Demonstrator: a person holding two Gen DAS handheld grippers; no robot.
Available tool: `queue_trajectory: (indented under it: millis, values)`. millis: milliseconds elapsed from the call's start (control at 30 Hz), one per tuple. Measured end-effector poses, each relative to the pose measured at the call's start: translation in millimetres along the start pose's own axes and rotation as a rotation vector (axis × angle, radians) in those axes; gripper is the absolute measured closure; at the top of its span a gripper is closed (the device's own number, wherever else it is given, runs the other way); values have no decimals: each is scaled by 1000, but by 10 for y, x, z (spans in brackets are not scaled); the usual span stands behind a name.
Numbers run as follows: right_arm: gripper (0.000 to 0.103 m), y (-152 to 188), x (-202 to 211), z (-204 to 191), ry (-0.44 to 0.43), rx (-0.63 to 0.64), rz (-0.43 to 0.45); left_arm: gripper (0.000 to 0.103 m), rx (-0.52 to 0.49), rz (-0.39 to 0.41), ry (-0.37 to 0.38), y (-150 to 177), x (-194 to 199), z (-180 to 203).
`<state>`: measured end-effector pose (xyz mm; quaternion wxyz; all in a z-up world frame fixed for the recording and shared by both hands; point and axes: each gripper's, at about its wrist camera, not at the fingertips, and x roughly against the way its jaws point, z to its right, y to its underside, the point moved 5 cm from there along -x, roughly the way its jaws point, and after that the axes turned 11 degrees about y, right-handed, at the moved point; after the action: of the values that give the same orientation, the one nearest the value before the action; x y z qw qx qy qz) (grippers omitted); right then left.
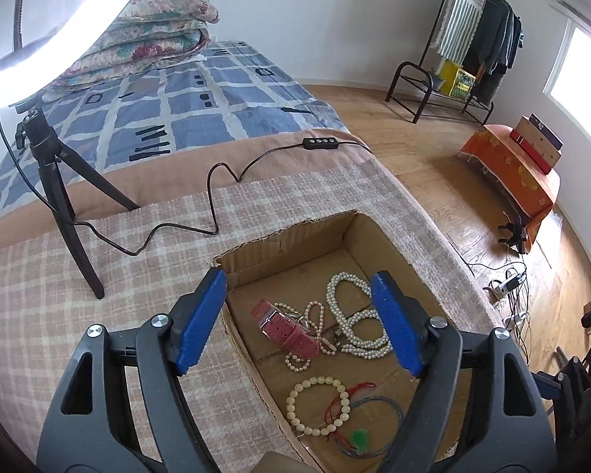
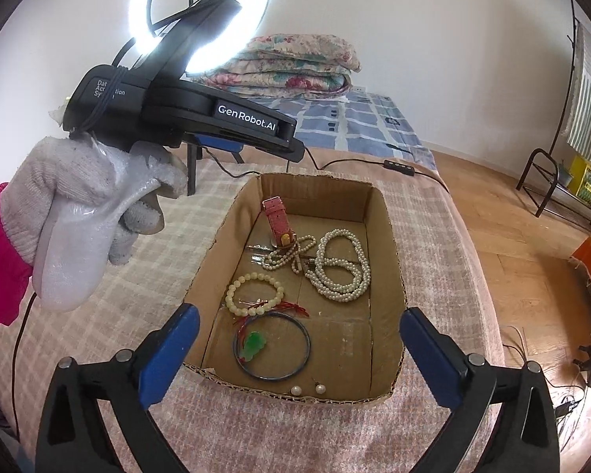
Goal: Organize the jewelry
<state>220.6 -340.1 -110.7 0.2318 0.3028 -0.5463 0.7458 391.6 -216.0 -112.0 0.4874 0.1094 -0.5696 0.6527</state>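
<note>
Both grippers hang over the cardboard box (image 2: pixel 382 228), and both are empty. The left gripper (image 1: pixel 299 323) has its blue pads spread wide with nothing between them; the right gripper (image 2: pixel 295 339) stands wider still, jaws straddling the box's near end without touching anything. All the jewelry lies loose on the box floor.

Here is the risk: that long pearl necklace (image 2: pixel 341 266) is coiled in overlapping loops and lies against a smaller pearl strand (image 2: pixel 285 254), which in turn tangles with the pink watch strap (image 2: pixel 277 218). Pinch one loop and the whole cluster likely comes up together, or a strand slips off smooth pads. The bead bracelet (image 2: pixel 254 291) touches red cord (image 2: pixel 291 309) running to the dark thin hoop (image 2: pixel 272 345) with its green jade-like pendant (image 2: pixel 254 345), so lifting either may drag the other. Two loose pearl earrings (image 2: pixel 307 389) sit tight against the near wall; round and tiny, they could roll away from a closing jaw. The box walls are soft, torn corrugated board on a plaid woven blanket (image 2: pixel 169 213), so a nudge could shift the whole box.

Textures: glossy round pearls, matte cream beads, grainy pink leather, thin wiry cord.
</note>
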Motion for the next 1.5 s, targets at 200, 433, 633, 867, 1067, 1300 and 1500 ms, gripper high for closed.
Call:
queue_trajectory:
  millis: [200,433,633,867,1067,1300,1500]
  values:
    - [0,21,21,-24,15,19,-7,25,-21,-6,-12,37,56,52]
    - [0,-25,127,2,24,-5,11,25,-29,9,-17,53,224,101]
    - [0,-39,238,30,36,-23,23,25,-42,28,-25,42,413,156]
    - [0,-71,402,48,58,-32,49,24,-54,41,-37,57,627,218]
    - [0,-95,545,32,70,-41,70,24,-59,64,-45,89,866,264]
    - [0,-83,728,44,104,-59,84,24,-70,113,-56,181,1297,277]
    - [0,-44,919,43,124,-96,96,22,-77,156,-62,348,1727,282]
